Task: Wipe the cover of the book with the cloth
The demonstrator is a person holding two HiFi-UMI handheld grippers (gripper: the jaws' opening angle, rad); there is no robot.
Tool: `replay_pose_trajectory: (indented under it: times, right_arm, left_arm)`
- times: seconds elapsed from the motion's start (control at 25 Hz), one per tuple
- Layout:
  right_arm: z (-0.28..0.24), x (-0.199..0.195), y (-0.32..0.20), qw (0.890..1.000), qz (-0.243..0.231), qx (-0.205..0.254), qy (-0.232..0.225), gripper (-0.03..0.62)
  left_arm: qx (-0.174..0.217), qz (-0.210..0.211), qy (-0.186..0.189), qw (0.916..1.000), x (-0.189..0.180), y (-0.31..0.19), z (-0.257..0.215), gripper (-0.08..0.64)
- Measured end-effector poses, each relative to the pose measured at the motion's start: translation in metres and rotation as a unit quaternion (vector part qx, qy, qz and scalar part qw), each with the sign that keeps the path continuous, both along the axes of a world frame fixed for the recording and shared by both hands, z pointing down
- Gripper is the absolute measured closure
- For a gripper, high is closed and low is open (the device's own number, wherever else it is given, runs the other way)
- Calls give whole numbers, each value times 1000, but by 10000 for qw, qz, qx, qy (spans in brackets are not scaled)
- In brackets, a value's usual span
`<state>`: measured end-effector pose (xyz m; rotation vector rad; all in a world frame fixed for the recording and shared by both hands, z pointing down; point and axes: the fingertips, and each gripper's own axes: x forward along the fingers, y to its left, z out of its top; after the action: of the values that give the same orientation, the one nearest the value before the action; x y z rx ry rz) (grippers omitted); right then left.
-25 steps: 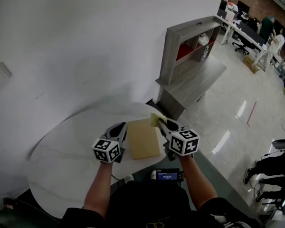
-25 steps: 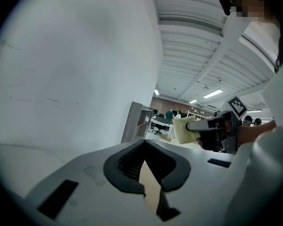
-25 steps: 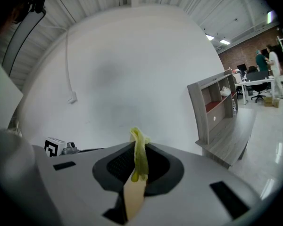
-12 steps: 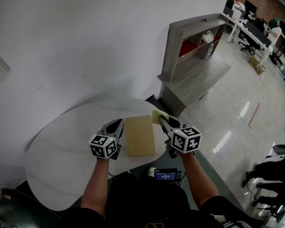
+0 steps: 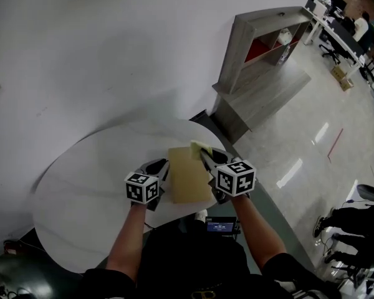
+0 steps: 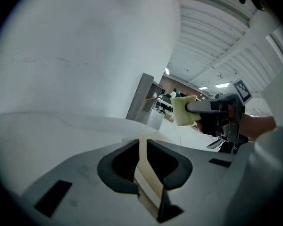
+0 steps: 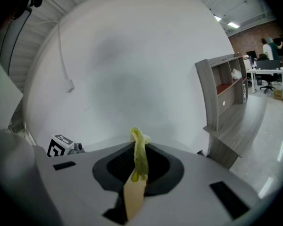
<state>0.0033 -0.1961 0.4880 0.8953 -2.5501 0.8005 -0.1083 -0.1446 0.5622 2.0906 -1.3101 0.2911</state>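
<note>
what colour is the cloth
The cloth is yellow-green, clearest in the right gripper view.

The tan book [image 5: 188, 178] lies flat on the white surface [image 5: 81, 179]; the yellow cloth [image 5: 199, 147], pinched in the right tongs [image 5: 204, 154], sits over its far corner.

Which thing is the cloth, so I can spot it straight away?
Find the round white table, then the tan book lying flat near its front edge. Over the book's far right corner the right gripper is shut on the cloth: a small, soft, pale yellow wad, the only yellow thing there.
</note>
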Motion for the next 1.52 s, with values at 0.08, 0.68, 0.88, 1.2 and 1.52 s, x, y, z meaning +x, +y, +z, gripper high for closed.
replay_pose_trajectory:
  times: [0.08, 0.68, 0.88, 1.2, 1.52]
  right_arm:
    - [11, -11, -4, 9999, -33, -122, 65, 505]
    - [83, -73, -9, 9915, -218, -1188, 490, 505]
    - [100, -87, -2, 9867, -339, -1442, 663, 505]
    - [120, -87, 0, 9815, -298, -1520, 1125, 505]
    - [128, -86, -1, 9808, -188, -1376, 1371, 505]
  left_arm:
    - [-288, 151, 118, 9994, 4, 0, 14, 473]
    - [-1305, 541, 715, 9874, 17, 13, 65, 428]
    - [-1344, 578, 693, 9868, 20, 14, 65, 443]
    - [-1333, 580, 657, 9872, 22, 14, 65, 457]
    - [-1326, 585, 626, 9875, 22, 14, 66, 459]
